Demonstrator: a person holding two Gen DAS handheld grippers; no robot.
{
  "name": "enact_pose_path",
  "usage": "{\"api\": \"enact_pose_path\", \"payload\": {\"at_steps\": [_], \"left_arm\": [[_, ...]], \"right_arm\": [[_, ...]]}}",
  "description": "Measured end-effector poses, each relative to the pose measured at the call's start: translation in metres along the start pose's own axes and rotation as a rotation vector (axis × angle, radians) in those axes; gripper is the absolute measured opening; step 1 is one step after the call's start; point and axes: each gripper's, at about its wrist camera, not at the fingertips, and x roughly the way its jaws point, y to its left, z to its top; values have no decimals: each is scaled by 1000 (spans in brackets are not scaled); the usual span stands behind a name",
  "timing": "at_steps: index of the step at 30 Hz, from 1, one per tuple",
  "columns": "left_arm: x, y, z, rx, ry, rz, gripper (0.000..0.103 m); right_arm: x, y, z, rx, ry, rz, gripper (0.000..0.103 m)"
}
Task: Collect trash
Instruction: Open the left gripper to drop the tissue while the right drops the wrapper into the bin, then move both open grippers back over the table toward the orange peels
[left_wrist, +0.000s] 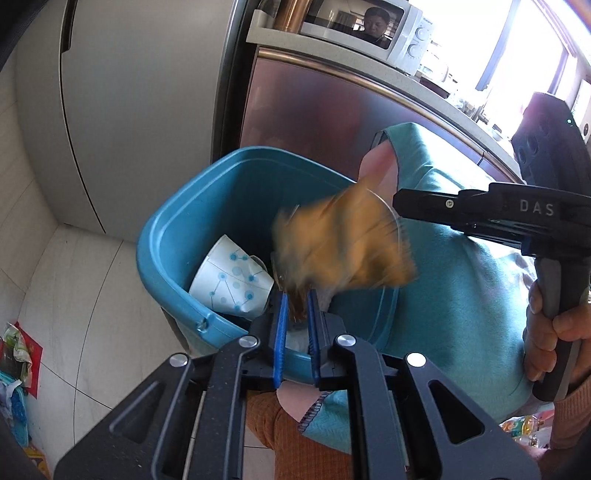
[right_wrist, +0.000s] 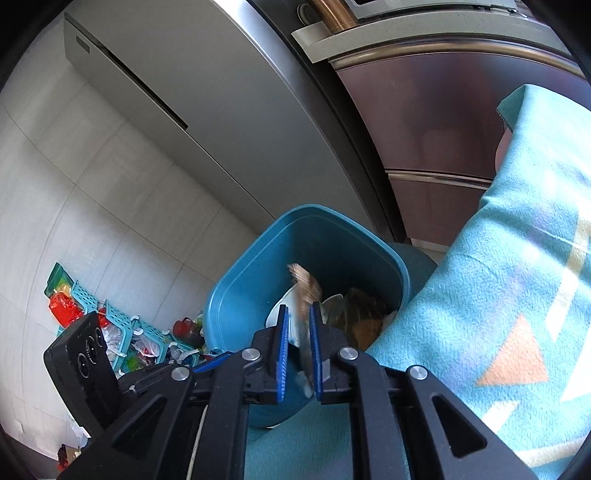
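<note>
Nearest, the left gripper (left_wrist: 295, 306), blue pads nearly together, pinches the lower edge of one blurred orange-brown crumpled wrapper (left_wrist: 343, 247) over one teal plastic rectangular waste bin (left_wrist: 166, 236). The right gripper (right_wrist: 297, 317) has its pads close, with a blurred brown scrap (right_wrist: 306, 291) between them; whether they press it cannot be told. Inside the bin lies one white paper cup with blue dots (left_wrist: 232, 280). Beyond stands one grey refrigerator (left_wrist: 140, 110).
</note>
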Motion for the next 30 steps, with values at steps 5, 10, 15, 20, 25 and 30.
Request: {"api": "enact_pose_path", "payload": {"at_steps": [5, 10, 15, 20, 25, 30], "left_arm": [[4, -2, 2, 2, -4, -9, 10], [-4, -7, 3, 15, -34, -13, 14], [-20, -19, 6, 48, -82, -30, 24], [-39, -41, 10, 90, -140, -64, 33], [-54, -73, 15, 147, -188, -125, 43], [-58, -117, 18, 221, -192, -203, 48]], "right_arm": [[-3, -2, -3, 1, -8, 1, 15], [-10, -6, -8, 10, -21, 14, 20], [-26, -9, -15, 10, -47, 30, 26], [-55, -8, -25, -10, -93, 35, 29], [-95, -15, -39, -15, -168, 22, 38], [-139, -39, -61, 29, -240, -10, 40]]}}
